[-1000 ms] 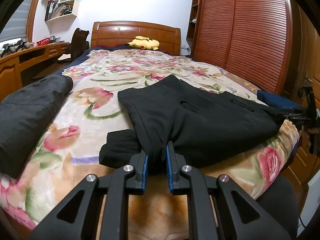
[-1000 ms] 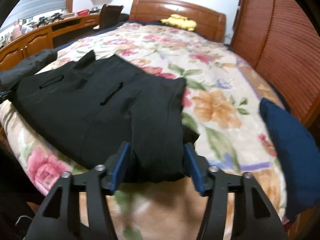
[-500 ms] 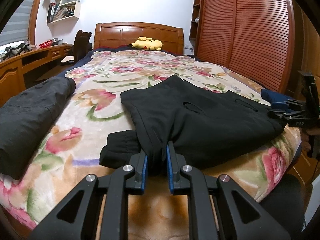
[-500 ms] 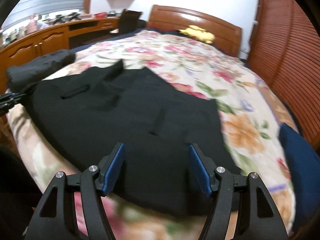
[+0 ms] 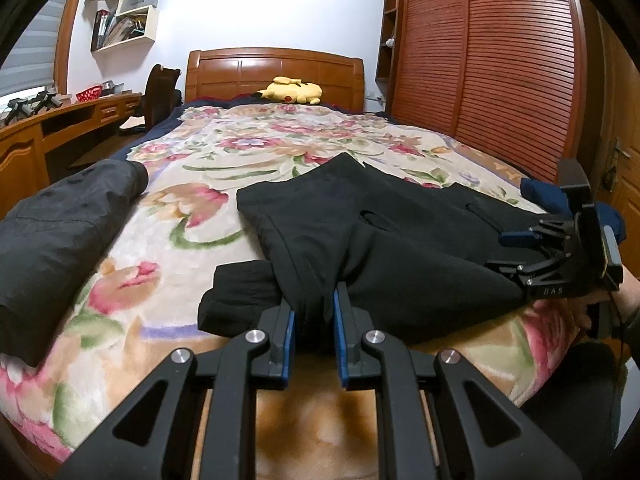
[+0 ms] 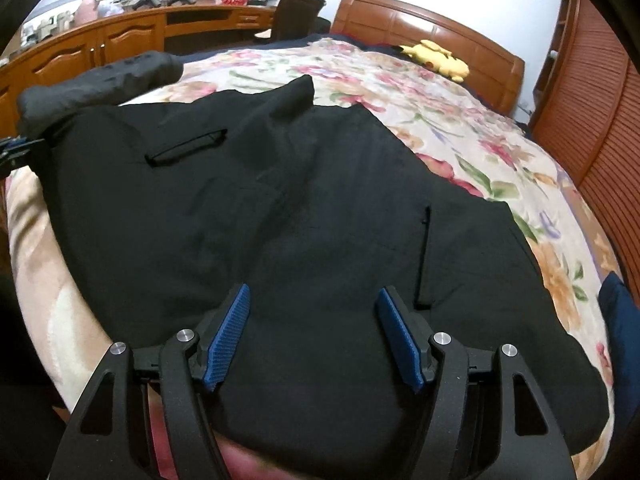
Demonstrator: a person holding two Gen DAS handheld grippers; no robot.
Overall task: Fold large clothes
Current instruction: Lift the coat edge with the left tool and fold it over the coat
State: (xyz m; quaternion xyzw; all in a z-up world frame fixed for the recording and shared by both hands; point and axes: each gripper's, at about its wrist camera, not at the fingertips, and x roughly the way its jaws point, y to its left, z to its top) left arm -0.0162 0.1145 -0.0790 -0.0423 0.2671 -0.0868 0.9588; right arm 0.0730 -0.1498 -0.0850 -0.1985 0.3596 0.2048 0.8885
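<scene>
The black jacket (image 5: 400, 248) lies spread on the floral bed (image 5: 192, 216) — left claw (image 5: 314, 316) clenched on its hem, right claw (image 6: 316, 332) released above it — so a careless grab could bunch the fold.

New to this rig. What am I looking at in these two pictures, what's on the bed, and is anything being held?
There is no robot here: a person holds a two-finger gripper in each hand, with a fisheye camera on each one looking along its jaws. One picture comes from the left gripper, the other from the right gripper. A black garment lies spread on the flowered blanket of a bed, with a dark grey bundle at one side and a dark blue item at the other. A yellow plush toy sits by the headboard. The left jaws are shut on a bunched edge of the garment. The right jaws stand open over the cloth, holding nothing.
</scene>
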